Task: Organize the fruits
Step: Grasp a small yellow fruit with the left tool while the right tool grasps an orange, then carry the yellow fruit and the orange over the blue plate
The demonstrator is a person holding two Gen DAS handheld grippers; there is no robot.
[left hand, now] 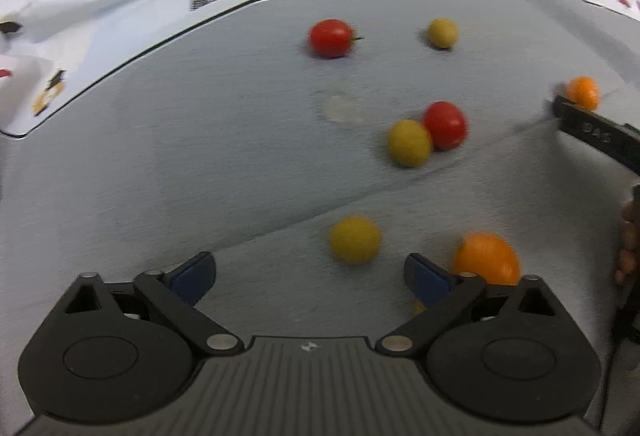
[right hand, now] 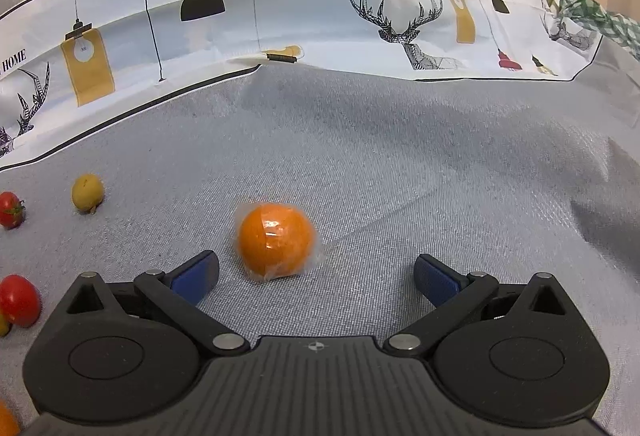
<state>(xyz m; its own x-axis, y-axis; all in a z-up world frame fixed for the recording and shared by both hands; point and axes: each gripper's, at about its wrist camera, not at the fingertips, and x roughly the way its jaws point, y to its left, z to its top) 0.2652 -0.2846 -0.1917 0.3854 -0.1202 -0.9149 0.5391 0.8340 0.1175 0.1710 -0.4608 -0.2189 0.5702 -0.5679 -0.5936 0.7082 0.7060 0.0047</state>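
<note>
Fruits lie scattered on a grey cloth (left hand: 200, 164). My left gripper (left hand: 310, 274) is open and empty, low over the cloth. A yellow fruit (left hand: 355, 240) lies just ahead between its fingers, and an orange (left hand: 488, 258) lies by the right finger. Further off are a yellow fruit (left hand: 409, 142) touching a red tomato (left hand: 445, 125), another red tomato (left hand: 331, 38) and a yellow fruit (left hand: 441, 33). My right gripper (right hand: 316, 274) is open and empty, with a plastic-wrapped orange (right hand: 275, 241) just ahead between its fingers, nearer the left one. That orange (left hand: 583, 92) also shows at the right of the left wrist view.
A white printed cloth with deer and lamps (right hand: 280, 16) borders the grey cloth at the back. In the right wrist view a yellow fruit (right hand: 87, 192) and two red tomatoes (right hand: 11, 209) (right hand: 18, 300) lie at the left edge. A green patterned cloth (right hand: 596, 16) lies far right.
</note>
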